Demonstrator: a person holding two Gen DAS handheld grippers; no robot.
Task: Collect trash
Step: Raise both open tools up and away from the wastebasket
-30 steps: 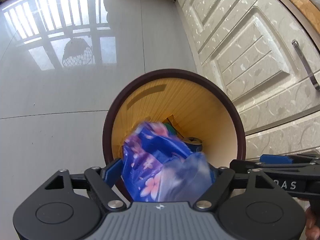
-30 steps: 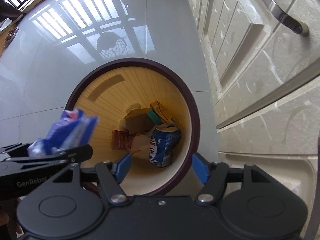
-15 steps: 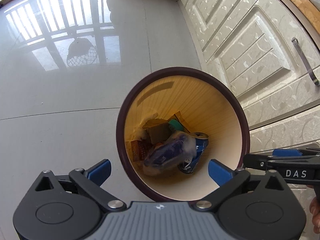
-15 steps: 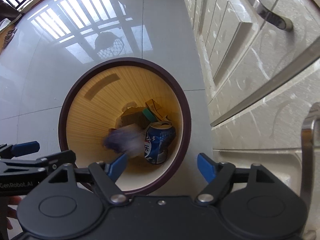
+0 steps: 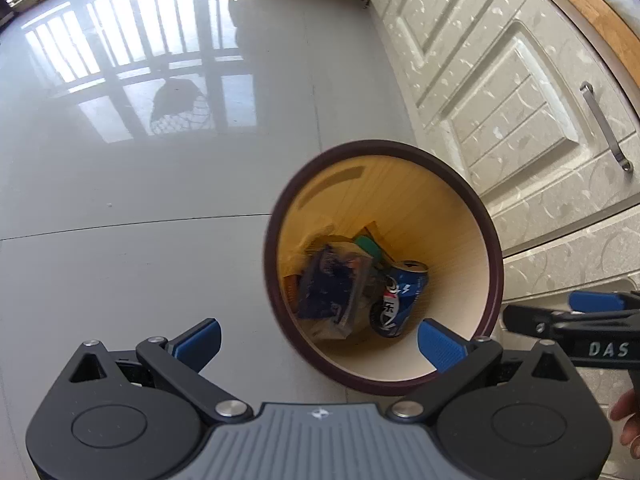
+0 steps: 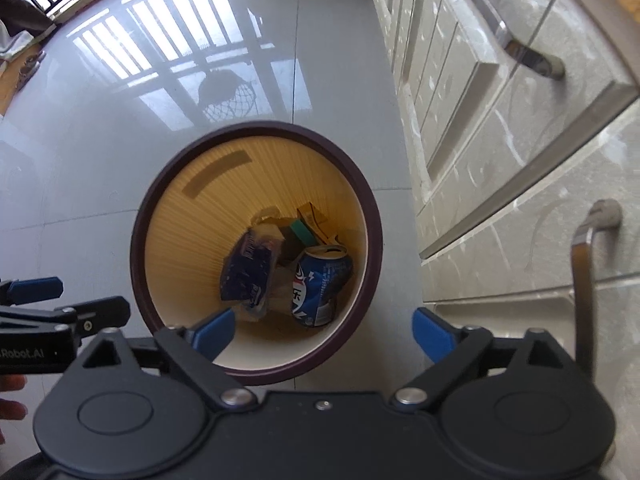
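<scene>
Left wrist: round ribbed bin [image 5: 476, 208], crumpled wrapper [image 5: 332, 292]

The bin [image 5: 494, 264] has a dark maroon rim and a yellow ribbed inside. In the bin, a blue can [image 6: 320, 284] with a red and white mark lies beside a dark blue wrapper [image 6: 250, 270]. Beside the bin, the cabinet [image 5: 520, 92] is cream with a pale leaf pattern.
</scene>
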